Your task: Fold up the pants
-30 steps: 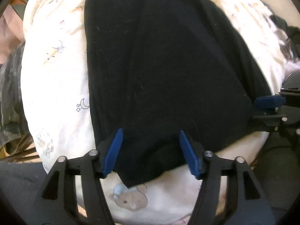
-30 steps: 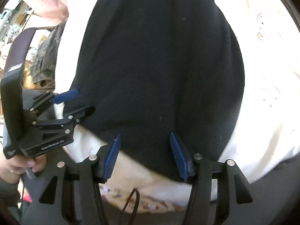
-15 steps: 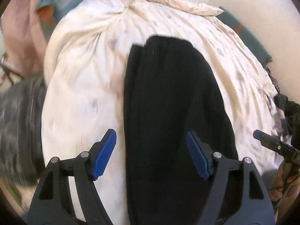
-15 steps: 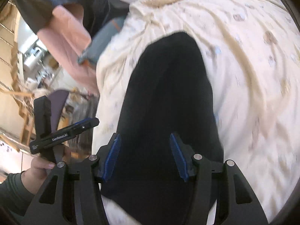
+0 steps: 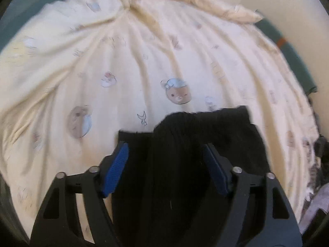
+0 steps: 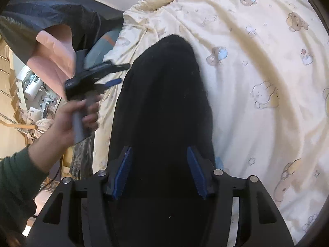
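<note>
Black pants (image 5: 181, 144) lie as one long strip on a cream bed sheet (image 5: 144, 61) printed with bears. In the left wrist view their far end shows just past my left gripper (image 5: 166, 170). Its jaws are closing with the black cloth between the blue pads, and no firm pinch shows. In the right wrist view the pants (image 6: 164, 103) run away from my right gripper (image 6: 160, 173), which stands open over them. There the left gripper (image 6: 119, 74) appears blurred at the strip's left edge, held by a hand (image 6: 70, 119).
A pink cloth (image 6: 53, 57) and a dark jacket (image 6: 51, 10) hang at the left, with room clutter (image 6: 30, 94) below them. A teal cover (image 5: 287, 47) lines the bed's far right edge. Dark clothes (image 5: 320, 148) sit at the right.
Both cameras have travelled along the pants toward their far end. The left one went farthest, so the pants' end now sits at its fingers. Its jaws widened, then narrowed.
</note>
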`<state>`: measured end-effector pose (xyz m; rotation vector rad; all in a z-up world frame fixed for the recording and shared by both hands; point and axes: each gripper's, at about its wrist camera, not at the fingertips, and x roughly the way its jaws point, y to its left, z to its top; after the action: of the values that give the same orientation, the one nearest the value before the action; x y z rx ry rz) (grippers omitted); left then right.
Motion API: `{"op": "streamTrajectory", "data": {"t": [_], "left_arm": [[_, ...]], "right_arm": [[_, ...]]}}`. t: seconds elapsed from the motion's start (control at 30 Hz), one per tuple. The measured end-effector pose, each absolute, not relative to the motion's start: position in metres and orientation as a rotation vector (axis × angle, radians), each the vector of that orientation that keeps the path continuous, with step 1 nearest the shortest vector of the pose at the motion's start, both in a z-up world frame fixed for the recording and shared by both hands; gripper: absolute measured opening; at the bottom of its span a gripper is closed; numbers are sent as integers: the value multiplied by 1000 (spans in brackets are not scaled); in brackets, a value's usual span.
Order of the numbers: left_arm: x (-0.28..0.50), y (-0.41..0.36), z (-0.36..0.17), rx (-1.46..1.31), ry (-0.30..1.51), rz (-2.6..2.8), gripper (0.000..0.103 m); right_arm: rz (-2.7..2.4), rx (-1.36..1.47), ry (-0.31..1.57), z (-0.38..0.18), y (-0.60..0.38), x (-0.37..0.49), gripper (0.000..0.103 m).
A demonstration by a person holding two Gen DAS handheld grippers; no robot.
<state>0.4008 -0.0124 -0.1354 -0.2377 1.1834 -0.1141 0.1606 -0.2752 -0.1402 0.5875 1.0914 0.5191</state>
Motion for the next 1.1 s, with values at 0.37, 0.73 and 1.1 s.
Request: {"op": "streamTrajectory", "data": {"t": [0.37, 0.73, 1.1], "left_arm": [[414, -4, -118, -129, 1104, -91, 12], [393, -16, -123, -81, 1153, -2, 64], [238, -36, -148, -162, 1285, -221, 68]], "right_arm": [[539, 665, 1062, -133, -295, 157, 59], [473, 567, 1082, -132, -292, 153, 59], [489, 569, 1162, -122, -264, 295, 58]]}}
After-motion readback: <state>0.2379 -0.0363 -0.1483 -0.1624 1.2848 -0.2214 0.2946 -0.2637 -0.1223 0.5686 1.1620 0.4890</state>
